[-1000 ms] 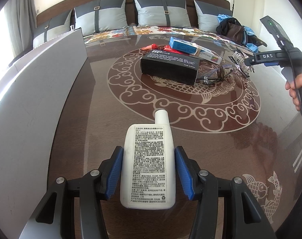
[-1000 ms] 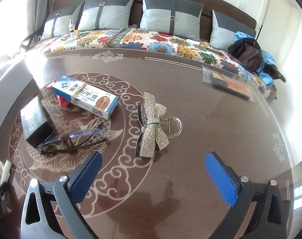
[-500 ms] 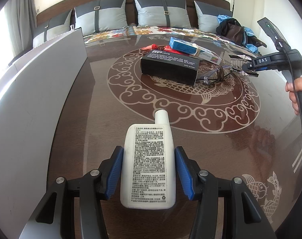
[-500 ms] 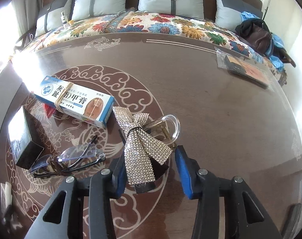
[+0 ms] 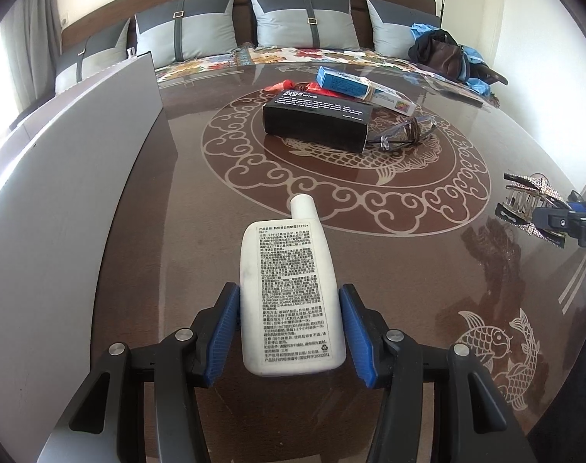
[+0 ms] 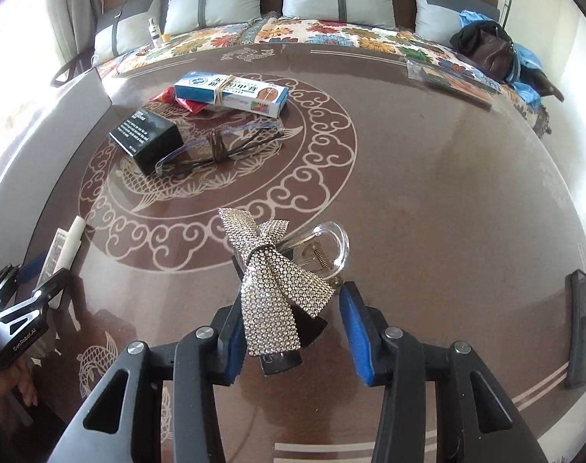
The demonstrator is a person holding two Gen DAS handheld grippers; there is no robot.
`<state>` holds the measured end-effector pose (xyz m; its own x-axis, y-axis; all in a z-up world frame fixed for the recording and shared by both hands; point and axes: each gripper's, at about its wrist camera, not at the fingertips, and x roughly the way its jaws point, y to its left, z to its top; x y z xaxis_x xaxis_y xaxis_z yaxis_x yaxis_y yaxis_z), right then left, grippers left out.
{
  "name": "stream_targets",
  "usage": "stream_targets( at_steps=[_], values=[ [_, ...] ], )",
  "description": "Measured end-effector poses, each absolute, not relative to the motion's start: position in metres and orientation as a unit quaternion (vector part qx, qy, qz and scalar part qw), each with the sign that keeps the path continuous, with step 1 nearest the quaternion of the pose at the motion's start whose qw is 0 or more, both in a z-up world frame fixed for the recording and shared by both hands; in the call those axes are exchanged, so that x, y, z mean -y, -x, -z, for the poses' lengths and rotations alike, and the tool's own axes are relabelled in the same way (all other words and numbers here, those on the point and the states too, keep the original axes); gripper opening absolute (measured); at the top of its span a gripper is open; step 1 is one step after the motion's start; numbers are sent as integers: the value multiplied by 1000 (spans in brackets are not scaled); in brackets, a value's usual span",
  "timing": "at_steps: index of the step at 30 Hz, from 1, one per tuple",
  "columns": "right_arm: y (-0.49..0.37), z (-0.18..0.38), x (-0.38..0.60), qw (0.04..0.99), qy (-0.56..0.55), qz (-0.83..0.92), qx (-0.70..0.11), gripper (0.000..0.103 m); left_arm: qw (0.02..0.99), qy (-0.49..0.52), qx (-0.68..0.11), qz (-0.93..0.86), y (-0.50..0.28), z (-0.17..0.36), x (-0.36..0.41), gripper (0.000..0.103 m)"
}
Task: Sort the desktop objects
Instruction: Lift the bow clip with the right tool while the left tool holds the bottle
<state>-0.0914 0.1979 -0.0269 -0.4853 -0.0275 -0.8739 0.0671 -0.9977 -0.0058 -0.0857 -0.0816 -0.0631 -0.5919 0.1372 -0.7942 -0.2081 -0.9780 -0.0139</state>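
- Big change is on your right tool (image 6: pixel 289 332): its jaws have just been closing, from wide open a second back to clamped on the rhinestone bow hair clip (image 6: pixel 273 285). The clip sits between the blue pads in the lower middle of the right wrist view, bow on top, clear claw part sticking out to the right.
- The clip isn't lying near the glasses (image 6: pixel 219 146) anymore like it was a second ago. In the left wrist view it now hangs at the far right edge (image 5: pixel 528 204), carried in the tool, looks like just off the tabletop (image 5: pixel 428 270), though I can't be sure it's fully clear.
- Your left tool (image 5: pixel 289 328) hasn't changed at all: same clamp on the white lotion bottle (image 5: pixel 289 293), cap pointing away, bottom centre of its view. From the right wrist view you can spot it at the lower left edge (image 6: pixel 67 250).
- So I'd say both hands are loaded now, and the pick step for the clip looks done.
- Left on the tabletop, upper middle of both views: black box (image 6: pixel 146 139), the blue-and-white carton (image 6: pixel 231 90) with a red packet (image 6: pixel 177 100) under it, and the glasses.
- Next is probably dropping both items wherever they get sorted. The grey panel (image 5: pixel 73 177) on the left might be the bin, can't tell.
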Motion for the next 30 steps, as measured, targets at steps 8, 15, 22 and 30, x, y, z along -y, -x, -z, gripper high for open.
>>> stream_targets(
  at_steps=[8, 15, 22, 30],
  values=[
    [77, 39, -143, 67, -511, 857, -15, 45, 124, 457, -38, -880, 76, 61, 88, 52],
    [83, 32, -148, 69, -501, 862, 22, 45, 147, 444, 0, -884, 66, 45, 110, 74],
    [79, 34, -173, 74, -498, 862, 54, 45, 177, 417, -8, -891, 60, 32, 117, 77],
    [82, 40, -157, 94, -501, 860, -31, 79, 133, 453, -35, -881, 80, 56, 92, 78]
  ],
)
